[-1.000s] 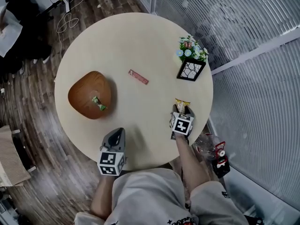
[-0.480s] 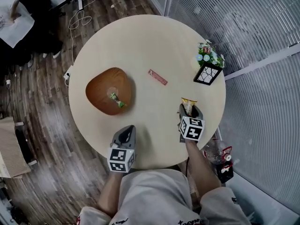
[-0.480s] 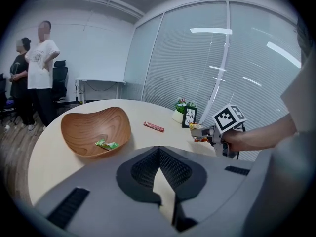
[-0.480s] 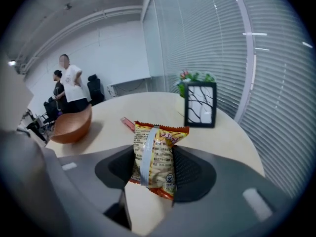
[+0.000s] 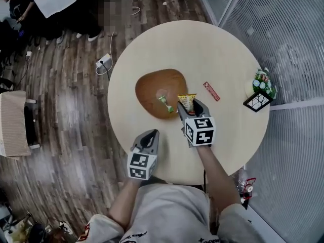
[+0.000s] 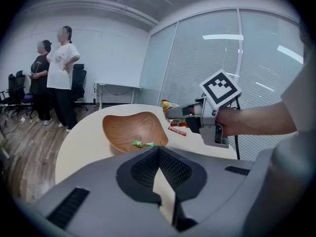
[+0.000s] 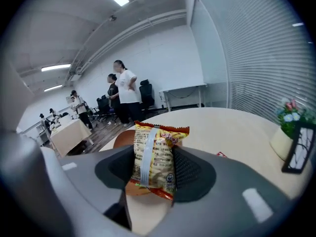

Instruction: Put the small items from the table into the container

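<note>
Here, the right gripper (image 5: pixel 189 106) was clamped on a yellow snack packet (image 7: pixel 153 154), which stood upright between its jaws. From the head view the packet was at the near right edge of a brown wooden bowl (image 5: pixel 152 87); whether it touched the rim could not be told. A small green-wrapped candy (image 5: pixel 165 104) lay inside the bowl, just beside the packet. A thin red bar (image 5: pixel 211 91) lay on the round pale counter (image 5: pixel 202 44), to the right of the gripper and apart from the bowl. A small pot of flowers (image 5: pixel 260 90) stood near the counter's right edge. The left gripper (image 5: pixel 150 135) hung over the counter's near edge, its jaws closed together and empty, pointing toward the bowl. Two people (image 6: pixel 61 78) stood in the background.
</note>
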